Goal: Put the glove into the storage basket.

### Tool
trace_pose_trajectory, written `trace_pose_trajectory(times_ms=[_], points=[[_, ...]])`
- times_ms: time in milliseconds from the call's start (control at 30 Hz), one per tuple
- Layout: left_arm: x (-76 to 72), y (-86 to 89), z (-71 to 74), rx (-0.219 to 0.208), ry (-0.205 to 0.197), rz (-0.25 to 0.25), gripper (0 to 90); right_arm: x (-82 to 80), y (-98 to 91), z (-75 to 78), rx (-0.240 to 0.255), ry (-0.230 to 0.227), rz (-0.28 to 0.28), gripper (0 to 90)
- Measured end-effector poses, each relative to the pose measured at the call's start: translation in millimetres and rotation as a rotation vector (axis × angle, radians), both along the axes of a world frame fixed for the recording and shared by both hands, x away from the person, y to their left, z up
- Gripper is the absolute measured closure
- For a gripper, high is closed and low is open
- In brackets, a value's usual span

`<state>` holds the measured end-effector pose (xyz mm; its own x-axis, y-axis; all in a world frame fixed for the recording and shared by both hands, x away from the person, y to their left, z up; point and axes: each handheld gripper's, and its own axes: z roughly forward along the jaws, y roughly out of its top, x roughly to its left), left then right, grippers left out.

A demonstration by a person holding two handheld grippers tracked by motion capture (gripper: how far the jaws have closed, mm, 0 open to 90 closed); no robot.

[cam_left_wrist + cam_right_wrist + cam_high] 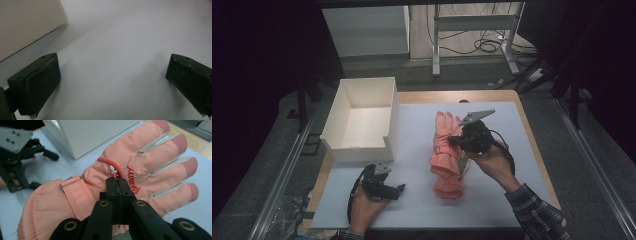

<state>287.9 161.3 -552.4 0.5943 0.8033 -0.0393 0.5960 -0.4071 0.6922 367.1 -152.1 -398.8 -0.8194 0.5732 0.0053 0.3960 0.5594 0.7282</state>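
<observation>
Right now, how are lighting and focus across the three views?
High view: dim, dark at the edges, slightly soft; pink glove and white box still readable. Left gripper view: the near fingers blurred, soft shadows on the mat. Right gripper view: brightest, the glove's stitched lettering sharp, the left gripper behind it out of focus.

Setting: lab or recording workroom, dimly lit. Evidence: wooden worktop under a white mat; metal frame legs behind; loose cables on the floor; aluminium rails along both sides; dark surroundings.
</observation>
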Motion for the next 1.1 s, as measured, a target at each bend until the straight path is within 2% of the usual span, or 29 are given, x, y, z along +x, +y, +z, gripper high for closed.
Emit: trace_pose_trajectory(times_ms=[200, 367, 433, 467, 500, 533, 667, 700, 900, 1000, 1100], points=[[0.0, 0.0, 0.0, 0.0, 0.0, 0.0, 0.0, -15.8, -10.5, -9.3, -0.016, 0.021, -0.007, 89.6], [0.0, 0.0, 0.1, 0.0, 0.001, 0.0, 0.0, -22.3, -15.0, -18.8, -0.026, 0.029, -0.014, 89.6], [0.0, -0.1, 0.0, 0.0, 0.0, 0.001, 0.0, -22.1, -16.3, -27.3, -0.029, 0.046, -0.02, 89.6], [0.0, 0.0, 0.0, 0.0, 0.0, 0.001, 0.0, -20.7, -17.3, -36.7, -0.032, 0.062, -0.024, 89.6], [0.0, 0.0, 0.0, 0.0, 0.0, 0.001, 0.0, -20.7, -17.3, -36.7, -0.032, 0.062, -0.024, 89.6], [0.0, -0.1, -0.1, 0.0, 0.0, 0.001, 0.0, -20.1, -17.9, -43.5, -0.032, 0.069, -0.031, 89.6], [-0.1, -0.1, -0.1, 0.0, -0.001, 0.001, 0.0, -19.8, -18.0, -48.8, -0.033, 0.067, -0.03, 89.5], [0.0, -0.1, -0.1, 0.0, -0.001, 0.001, 0.0, -20.3, -17.0, -52.1, -0.049, 0.064, -0.033, 89.5], [-0.1, 0.1, 0.0, 0.003, 0.0, -0.002, 0.0, -20.9, -15.0, -64.5, -0.069, 0.059, -0.034, 89.1], [-0.1, -0.3, -0.2, -0.002, -0.001, 0.001, 0.0, -20.5, -17.3, -68.1, -0.048, 0.062, -0.034, 87.3], [-0.1, 0.0, 0.0, 0.001, -0.001, -0.001, 0.0, -21.1, -19.0, -66.3, -0.038, 0.047, -0.029, 84.4]])
